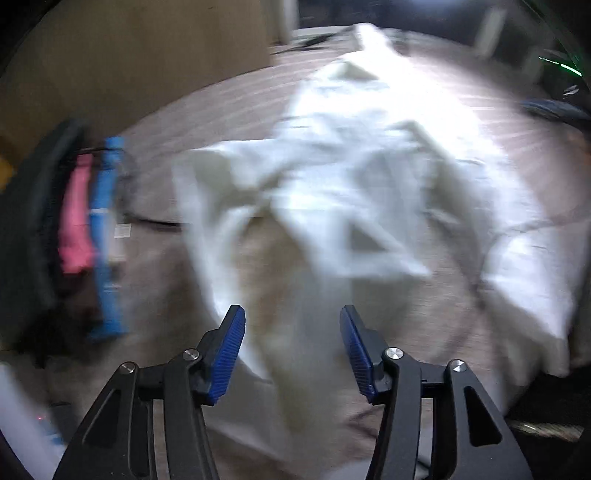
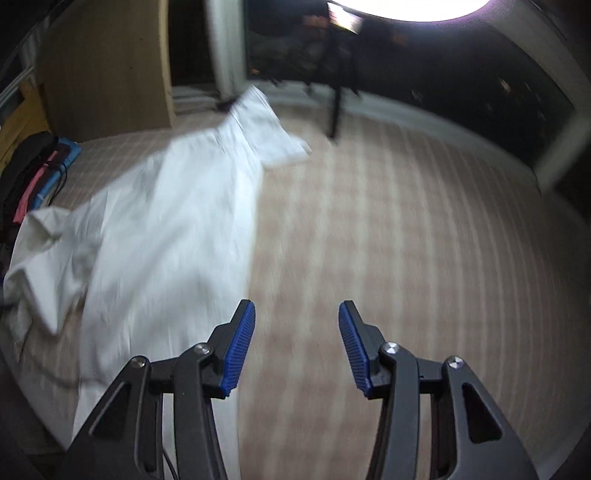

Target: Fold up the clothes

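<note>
A bright ceiling lamp (image 2: 410, 5) glares above a dark window (image 2: 424, 70), beside a wooden wardrobe (image 2: 107, 70).

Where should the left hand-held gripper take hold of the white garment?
Probably the loose hem edge of the white garment, just ahead of the open left hand-held gripper. It is the nearest free edge on the checked bedcover, so come straight forward and down. Blur hides finer folds.

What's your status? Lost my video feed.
Left gripper open, empty. Right gripper open, empty. White garment crumpled on checked bed. Nothing blocking.
</note>
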Available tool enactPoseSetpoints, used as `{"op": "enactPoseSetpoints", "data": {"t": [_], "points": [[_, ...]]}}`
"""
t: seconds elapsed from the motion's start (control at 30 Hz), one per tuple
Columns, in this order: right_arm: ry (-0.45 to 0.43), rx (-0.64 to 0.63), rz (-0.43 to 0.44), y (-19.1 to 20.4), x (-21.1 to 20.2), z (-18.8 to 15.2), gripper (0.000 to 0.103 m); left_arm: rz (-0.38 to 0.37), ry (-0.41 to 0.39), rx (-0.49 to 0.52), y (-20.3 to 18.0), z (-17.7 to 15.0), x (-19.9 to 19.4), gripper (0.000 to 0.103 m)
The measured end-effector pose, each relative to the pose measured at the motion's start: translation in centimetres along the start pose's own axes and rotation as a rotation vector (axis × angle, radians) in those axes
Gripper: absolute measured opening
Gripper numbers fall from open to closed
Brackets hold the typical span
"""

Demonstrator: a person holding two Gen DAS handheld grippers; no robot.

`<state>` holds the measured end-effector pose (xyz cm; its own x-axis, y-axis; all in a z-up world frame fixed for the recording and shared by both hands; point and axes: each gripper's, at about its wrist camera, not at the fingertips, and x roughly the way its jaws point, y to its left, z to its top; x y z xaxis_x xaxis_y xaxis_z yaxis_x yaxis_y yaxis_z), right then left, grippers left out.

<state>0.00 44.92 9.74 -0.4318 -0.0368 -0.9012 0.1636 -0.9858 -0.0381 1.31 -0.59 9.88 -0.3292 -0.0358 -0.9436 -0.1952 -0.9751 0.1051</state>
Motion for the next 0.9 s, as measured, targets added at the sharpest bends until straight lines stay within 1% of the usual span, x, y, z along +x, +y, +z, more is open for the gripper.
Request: {"op": "enactPoseSetpoints", "data": {"t": [0.03, 0.07, 0.13, 0.2, 0.27, 0.3, 0.37, 0.43, 0.5, 0.53, 0.57, 0.67, 0.7, 0.73, 0.8, 0.87, 0.9], "points": [[0.001, 0.021, -0.004, -0.4, -1.5, -1.8, 0.045, 0.015, -0.014, -0.017, 1.0, -0.1, -0.5, 0.048], [0.0, 0.054, 0.013, -0.9, -3.1, -3.8, 0.045, 0.022, -0.028, -0.033, 1.9, -0.2, -1.2, 0.048], [-0.005, 0.14, 0.081, -2.0, -6.6, -7.9, 0.046, 0.003, -0.056, -0.044, 3.4, -0.9, -3.0, 0.049], [0.001, 0.216, 0.143, -2.4, -8.5, -11.7, 0.046, -0.035, -0.07, -0.04, 3.7, -1.8, -4.9, 0.05], [0.017, 0.253, 0.136, -1.3, -8.7, -15.0, 0.046, -0.096, -0.076, 0.005, 2.4, -2.7, -6.2, 0.05], [0.037, 0.26, 0.142, -0.6, -8.1, -16.4, 0.046, -0.116, -0.077, 0.033, 1.6, -3.1, -6.8, 0.05], [0.096, 0.263, 0.177, 1.1, -6.2, -18.5, 0.046, -0.126, -0.079, 0.107, -1.2, -4.0, -7.6, 0.051], [0.123, 0.227, 0.196, 2.3, -4.7, -19.4, 0.046, -0.159, -0.091, 0.16, -4.0, -5.2, -8.3, 0.052], [0.14, 0.18, 0.21, 3.2, -3.5, -19.8, 0.046, -0.25, -0.09, 0.163, -6.9, -6.6, -8.3, 0.052], [0.148, 0.156, 0.218, 3.7, -2.8, -20.1, 0.046, -0.3, -0.082, 0.169, -8.7, -7.4, -7.9, 0.052], [0.157, 0.133, 0.225, 4.2, -2.2, -20.3, 0.046, -0.334, -0.068, 0.181, -10.6, -8.0, -7.4, 0.052], [0.182, 0.062, 0.246, 5.7, -0.2, -21.0, 0.046, -0.413, -0.022, 0.215, -16.4, -9.4, -5.3, 0.052], [0.19, 0.038, 0.253, 6.2, 0.4, -21.2, 0.046, -0.427, -0.01, 0.219, -18.0, -9.7, -4.6, 0.052], [0.191, 0.014, 0.256, 6.5, 0.7, -21.3, 0.046, -0.425, -0.002, 0.222, -19.3, -10.0, -4.1, 0.052], [0.173, -0.011, 0.269, 6.4, 0.4, -20.9, 0.046, -0.421, 0.013, 0.228, -21.9, -10.4, -2.9, 0.052], [0.153, -0.029, 0.285, 6.1, 0.1, -20.3, 0.046, -0.4, 0.022, 0.205, -23.2, -10.5, -2.0, 0.052], [0.143, -0.039, 0.293, 6.0, 0.0, -20.0, 0.045, -0.41, 0.023, 0.175, -23.3, -10.4, -1.5, 0.05]]}}
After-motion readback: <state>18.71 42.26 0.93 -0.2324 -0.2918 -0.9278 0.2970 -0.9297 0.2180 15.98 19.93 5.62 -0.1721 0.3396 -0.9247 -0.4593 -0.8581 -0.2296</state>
